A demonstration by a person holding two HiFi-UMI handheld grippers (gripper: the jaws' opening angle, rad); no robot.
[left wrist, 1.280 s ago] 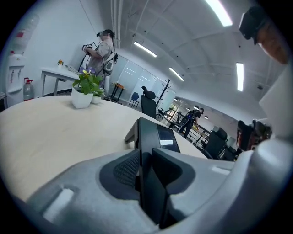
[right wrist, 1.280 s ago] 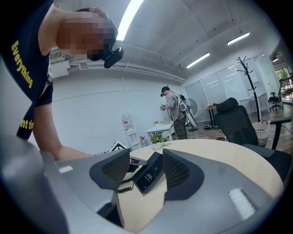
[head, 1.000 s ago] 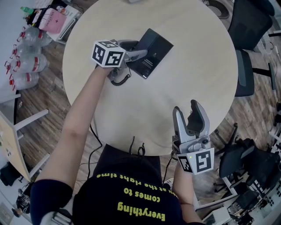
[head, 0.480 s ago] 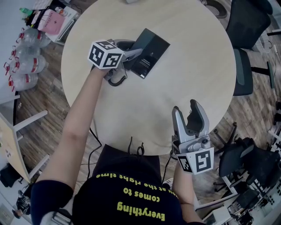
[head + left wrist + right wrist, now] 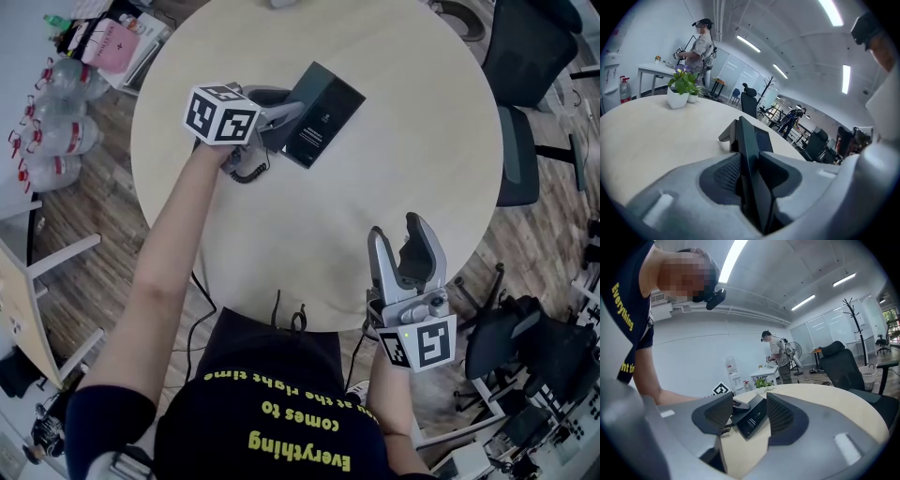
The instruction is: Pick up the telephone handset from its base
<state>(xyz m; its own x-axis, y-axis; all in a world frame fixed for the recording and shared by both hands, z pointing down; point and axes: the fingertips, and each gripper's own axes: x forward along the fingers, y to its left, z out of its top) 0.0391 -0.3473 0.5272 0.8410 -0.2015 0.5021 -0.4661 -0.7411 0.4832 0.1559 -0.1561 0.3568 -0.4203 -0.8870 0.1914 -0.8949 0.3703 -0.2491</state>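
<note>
Nearest the person, by the table [image 5: 394, 141] edge, the right gripper [image 5: 396, 231] hovers with jaws spread and empty, probably parked out of the way. Farther across, the left gripper [image 5: 281, 114] pinches the slim dark handset [image 5: 751, 187] at the base's [image 5: 325, 112] left side, coiled cord [image 5: 246, 169] beside it. Nothing blocks lifting; a potted plant [image 5: 678, 93] stands well beyond.

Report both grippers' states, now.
Left gripper: closed on the black plastic telephone handset.
Right gripper: open, holding nothing.
</note>
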